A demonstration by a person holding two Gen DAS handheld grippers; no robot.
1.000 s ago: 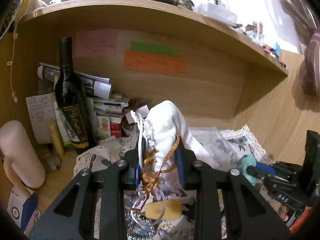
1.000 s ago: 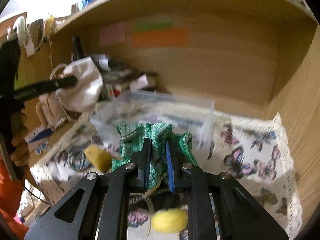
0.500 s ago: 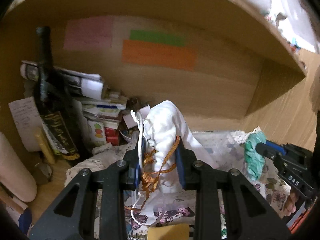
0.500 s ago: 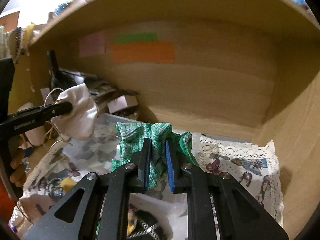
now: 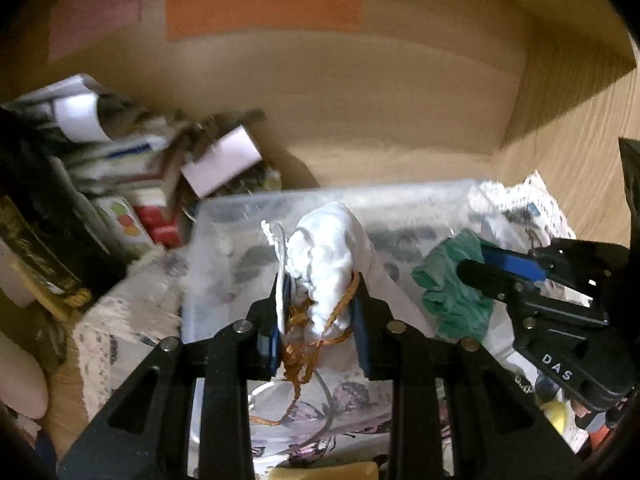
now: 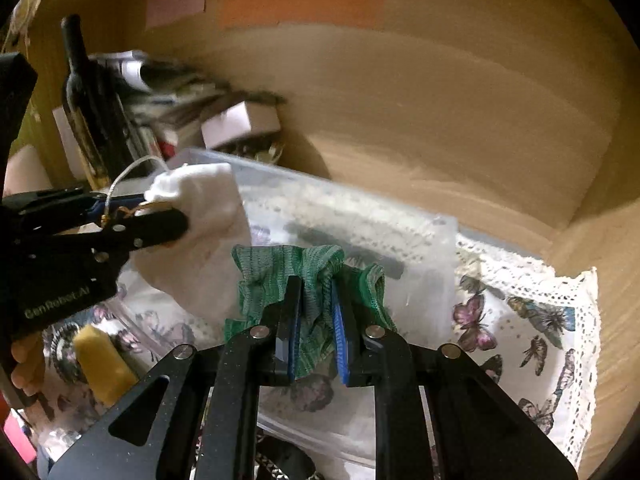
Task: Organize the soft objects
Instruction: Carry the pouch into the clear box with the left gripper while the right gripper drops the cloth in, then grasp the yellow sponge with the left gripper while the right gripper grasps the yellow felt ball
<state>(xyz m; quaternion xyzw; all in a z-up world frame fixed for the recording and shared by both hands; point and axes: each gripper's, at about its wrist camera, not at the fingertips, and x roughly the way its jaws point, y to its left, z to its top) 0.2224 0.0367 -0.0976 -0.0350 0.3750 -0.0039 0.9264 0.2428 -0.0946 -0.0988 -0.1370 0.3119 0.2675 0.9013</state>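
Above clear bin (image 5: 224, 216), grippers clamp pouches

A dark wine bottle (image 6: 86, 104) stands beside stacked papers (image 6: 172, 84) under coloured sticky notes (image 6: 300, 2).

The clear plastic bin (image 6: 424, 240) is open-topped and reachable from above; both loaded grippers are held side by side over it, the white drawstring pouch (image 5: 328, 248) in the left gripper (image 5: 318, 304) near the green knit cloth (image 6: 288, 268) in the right gripper (image 6: 316, 308), so little room is left between them. The left side is blocked by a dark wine bottle (image 6: 92, 104), stacked papers and boxes (image 5: 132, 160) and a small white box (image 6: 240, 124) close to the bin's far corner. Free surface is seen on the butterfly tablecloth (image 6: 532, 328) right of the bin. The wooden back wall (image 6: 440, 92) closes the alcove behind the bin. A yellow sponge (image 6: 104, 364) lies on the cloth at the near left.
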